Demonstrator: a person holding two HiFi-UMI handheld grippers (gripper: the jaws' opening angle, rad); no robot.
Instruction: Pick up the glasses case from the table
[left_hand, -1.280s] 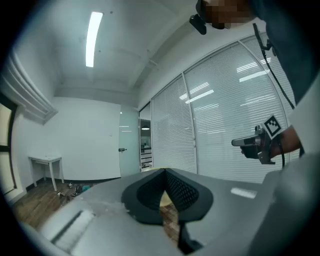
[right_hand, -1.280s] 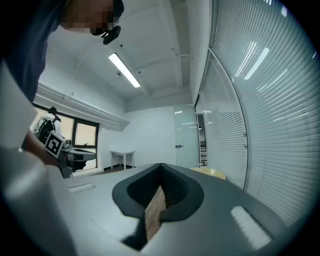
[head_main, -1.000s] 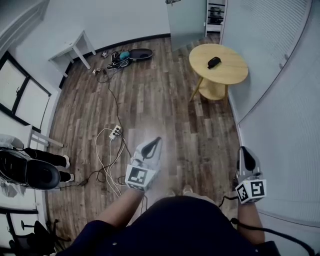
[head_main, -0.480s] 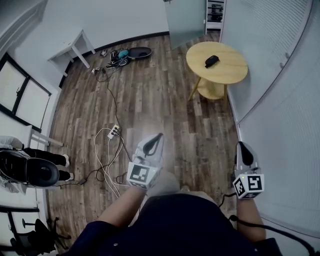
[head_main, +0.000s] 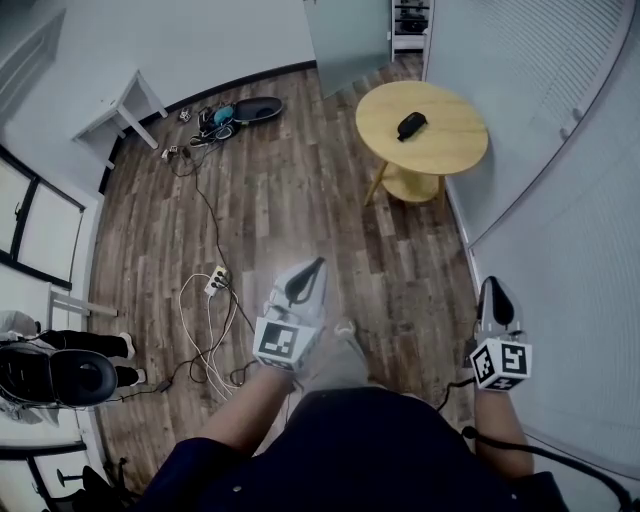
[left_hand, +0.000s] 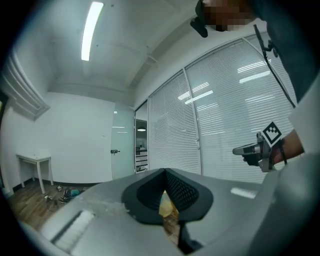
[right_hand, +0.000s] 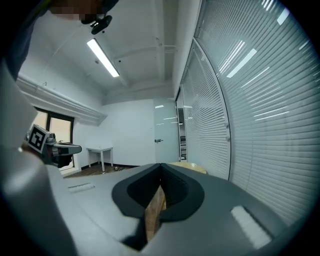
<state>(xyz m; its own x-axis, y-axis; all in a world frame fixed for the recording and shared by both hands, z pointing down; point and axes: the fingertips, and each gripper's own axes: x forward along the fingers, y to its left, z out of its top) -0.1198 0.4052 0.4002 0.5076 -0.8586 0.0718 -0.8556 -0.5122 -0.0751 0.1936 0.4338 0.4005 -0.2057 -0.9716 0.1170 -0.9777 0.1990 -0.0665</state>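
A round table (head_main: 440, 150) with a smooth, pale yellow wooden top is standing at the far end of the room. It is resting on a floor (head_main: 300, 200) of dark, grainy wood planks, close to a wall of white slatted blinds (head_main: 560, 150). The glasses case (head_main: 411, 126) — a small, dark, rounded oblong — is lying on the tabletop, a little back from its centre. A white power strip (head_main: 216, 281) is lying on the planks off to the left.

The left gripper (head_main: 312, 272) is showing grey moulded shells and black ribbed pads (left_hand: 182, 190). Its jaws are pressing together at the tips with nothing gripped between them. A thin slit lower down is letting through something yellowish, possibly the table. The right gripper (head_main: 492, 292) is likewise clenched and empty, its black pads (right_hand: 177, 190) meeting in a point.

Both grippers are pointing roughly level toward the table. The glasses case is lying well apart from them — far ahead, between the lines of the two.
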